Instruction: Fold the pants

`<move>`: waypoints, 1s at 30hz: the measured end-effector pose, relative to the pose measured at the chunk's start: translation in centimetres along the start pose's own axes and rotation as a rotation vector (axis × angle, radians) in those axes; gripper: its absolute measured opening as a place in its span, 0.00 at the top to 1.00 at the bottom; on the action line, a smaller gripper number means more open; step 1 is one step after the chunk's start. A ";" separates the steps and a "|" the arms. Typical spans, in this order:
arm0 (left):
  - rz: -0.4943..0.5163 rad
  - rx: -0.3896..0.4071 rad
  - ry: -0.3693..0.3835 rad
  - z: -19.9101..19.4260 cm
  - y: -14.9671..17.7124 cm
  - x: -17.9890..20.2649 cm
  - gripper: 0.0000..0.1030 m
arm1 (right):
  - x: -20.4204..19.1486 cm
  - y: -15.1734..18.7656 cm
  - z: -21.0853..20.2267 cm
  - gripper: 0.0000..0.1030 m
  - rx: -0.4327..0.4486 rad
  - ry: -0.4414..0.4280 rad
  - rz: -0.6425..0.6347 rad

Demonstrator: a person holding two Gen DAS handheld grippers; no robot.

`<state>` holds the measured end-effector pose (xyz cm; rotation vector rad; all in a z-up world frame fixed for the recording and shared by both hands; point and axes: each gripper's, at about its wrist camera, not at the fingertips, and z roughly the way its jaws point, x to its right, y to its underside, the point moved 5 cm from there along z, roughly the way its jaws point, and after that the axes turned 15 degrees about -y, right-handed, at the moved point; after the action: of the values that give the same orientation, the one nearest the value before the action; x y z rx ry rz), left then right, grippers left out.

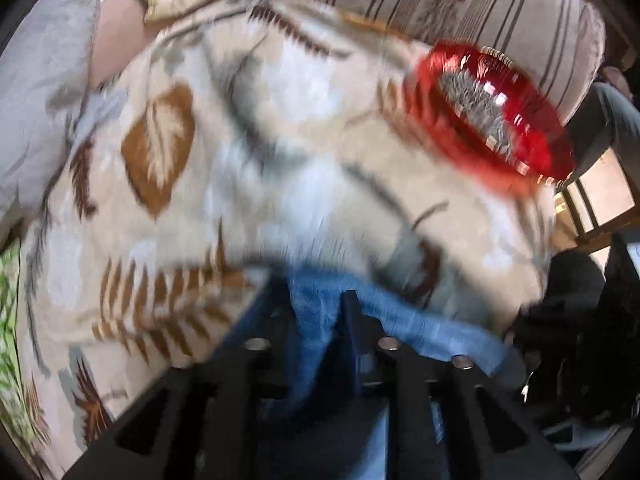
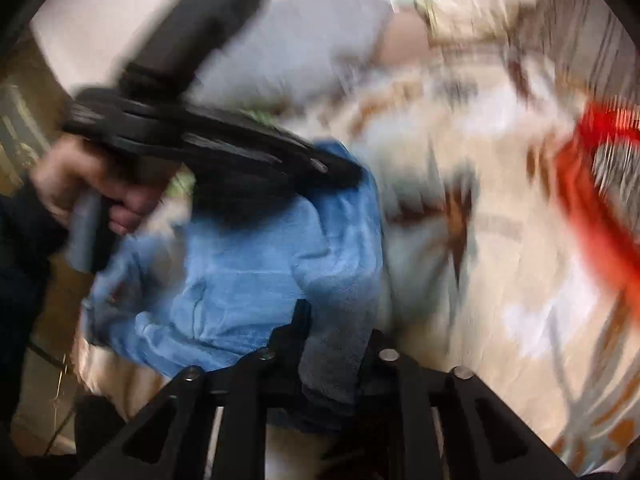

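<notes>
Now both claws clamped on blue pants: left claw (image 1: 316, 300) pinching bunched fabric, right claw (image 2: 334, 332) gripping fold. Pants (image 2: 248, 268) lifted over leaf-print blanket (image 1: 280, 128). Red bowl (image 1: 492, 112) resting on blanket near striped cushion (image 1: 440, 0). Views blurred.

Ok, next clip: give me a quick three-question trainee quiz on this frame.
1. True or false: both tongs, the left tongs and the right tongs, are shut on the blue pants.
2. Which item lies on the leaf-print blanket besides the pants? A) a red bowl B) a green mug C) a black shoe
3. Fill in: in the right wrist view, the person's left hand grips the handle of the other ____.

Key: 1 true; 2 A; 3 tongs.
</notes>
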<state>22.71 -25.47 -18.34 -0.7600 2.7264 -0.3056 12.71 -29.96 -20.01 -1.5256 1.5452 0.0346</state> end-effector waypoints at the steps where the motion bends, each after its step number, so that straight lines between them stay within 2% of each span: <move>1: -0.023 0.001 -0.016 -0.4 0.8 -0.4 0.36 | 0.3 0.3 0.0 0.65 0.002 -0.006 0.020; 3: -0.084 0.041 -0.080 -2.2 2.7 -2.1 0.18 | -0.1 0.3 -1.0 0.24 0.025 -0.011 0.022; 4: -0.110 0.058 -0.105 -3.2 3.8 -2.8 0.18 | -0.4 0.2 -1.9 0.21 0.046 0.000 0.006; 5: -0.136 0.065 -0.119 -4.4 5.0 -3.7 0.18 | -1.0 0.1 -3.1 0.20 0.088 0.010 -0.023; 9: -0.264 0.027 -0.193 -8.6 9.6 -7.7 0.18 | -4.2 0.6 -5.5 0.20 0.102 0.061 -0.192; 12: -0.316 -0.001 -0.246 -11.5 12.6 -9.4 0.18 | -8.3 1.9 -5.3 0.20 0.051 0.080 -0.417; 14: -0.362 -0.013 -0.250 -12.8 14.0 -10.4 0.18 | -10.0 2.3 -4.7 0.20 0.026 0.104 -0.525; 16: -0.422 -0.019 -0.214 -12.6 14.3 -10.8 0.12 | -11.6 2.4 -2.7 0.20 -0.012 0.086 -0.583; 19: -0.519 -0.048 -0.145 -9.4 13.2 -10.0 0.12 | -12.3 2.0 0.1 0.20 -0.037 0.072 -0.591; 23: -0.634 -0.061 -0.016 -4.4 10.8 -8.5 0.12 | -11.4 0.6 2.0 0.20 -0.012 0.007 -0.419; 26: -0.630 -0.085 0.018 -1.4 9.3 -7.0 0.12 | -10.1 0.5 3.3 0.21 0.017 0.063 -0.353; 27: -0.621 -0.091 0.018 -0.9 9.2 -6.8 0.16 | -9.7 0.5 3.5 0.30 0.012 0.063 -0.331; 28: -0.610 -0.100 0.018 -0.4 9.1 -6.6 0.33 | -9.2 0.7 4.1 0.37 0.001 0.072 -0.301; 29: -0.588 -0.112 0.024 0.1 9.1 -6.2 0.47 | -8.6 1.0 4.7 0.54 -0.009 0.090 -0.283; 30: -0.565 -0.123 0.047 0.5 9.1 -5.7 0.63 | -8.3 1.3 4.9 0.60 -0.013 0.103 -0.281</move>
<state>23.31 -14.89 -20.09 -1.5717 2.5351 -0.2741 12.79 -20.34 -18.49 -1.7652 1.3978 -0.1972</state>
